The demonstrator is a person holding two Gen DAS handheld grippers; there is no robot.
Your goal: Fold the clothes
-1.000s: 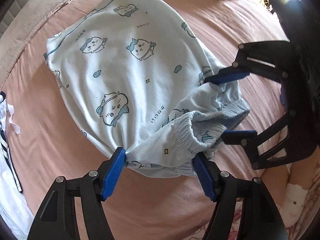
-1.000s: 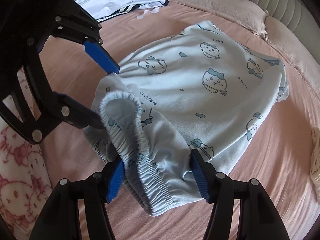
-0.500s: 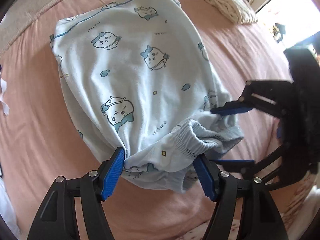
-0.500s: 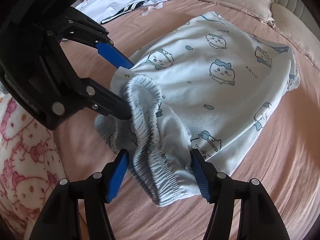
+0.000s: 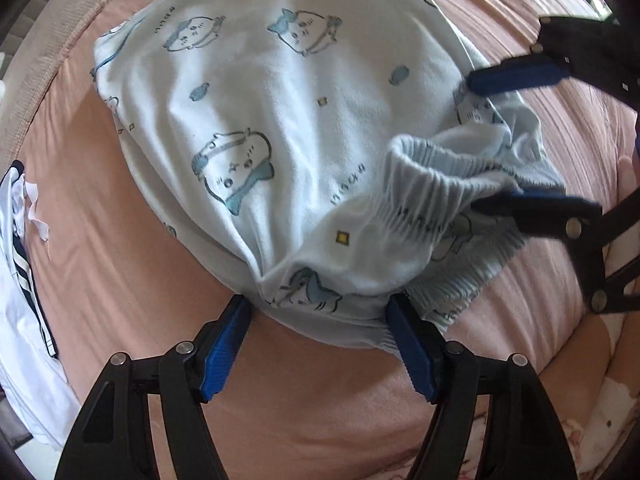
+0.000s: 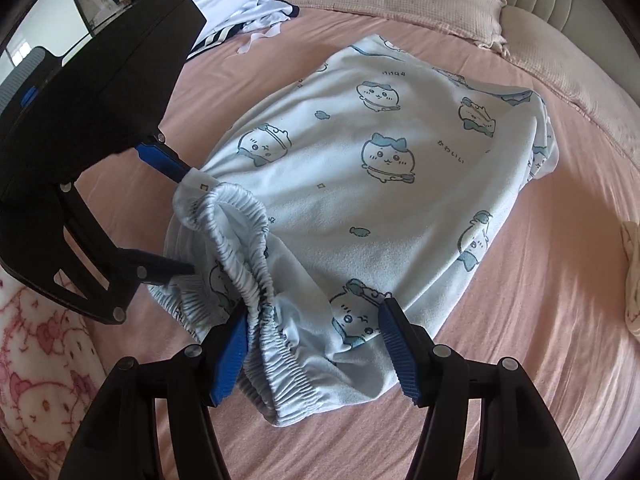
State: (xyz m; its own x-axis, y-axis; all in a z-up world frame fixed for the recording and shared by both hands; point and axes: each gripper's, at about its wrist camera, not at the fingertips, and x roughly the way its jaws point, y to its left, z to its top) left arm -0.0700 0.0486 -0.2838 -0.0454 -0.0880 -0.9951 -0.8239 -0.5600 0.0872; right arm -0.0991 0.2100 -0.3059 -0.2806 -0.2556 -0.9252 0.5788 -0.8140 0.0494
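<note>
Left wrist view: pale blue pajama pants (image 5: 280, 128), printed with cartoon animals, small fish and yellow squares, lie on a pink bed (image 5: 120, 280), filling the centre of the frame. Their gathered elastic waistband (image 5: 416, 188) bunches up at centre right. The left gripper (image 5: 324, 312) at bottom centre has its blue-padded fingers (image 5: 228, 344) spread wide, one on each side of the near edge of the fabric, touching the cloth but not pinching it. The right gripper (image 5: 492, 140) enters from the right edge, its fingers also parted, one above and one below the waistband; whether they press on the fabric cannot be told. A white garment with dark stripes (image 5: 24, 288) sits at the left edge.

Right wrist view: the pants (image 6: 380, 168) stretch from lower centre toward the upper right, folded at the far end, the ruffled waistband (image 6: 248, 240) looping at centre left. The right gripper (image 6: 316, 320) at bottom centre stands wide open, its fingers (image 6: 396, 348) flanking the waistband end of the cloth. The left gripper (image 6: 180, 224) reaches in from the left, fingers apart on either side of the waistband's corner. The white striped garment (image 6: 244, 12) lies at upper left, a pillow (image 6: 400, 0) along the top, a pink-patterned blanket (image 6: 36, 352) at lower left, and a cream cloth (image 6: 632, 280) at the right edge.
</note>
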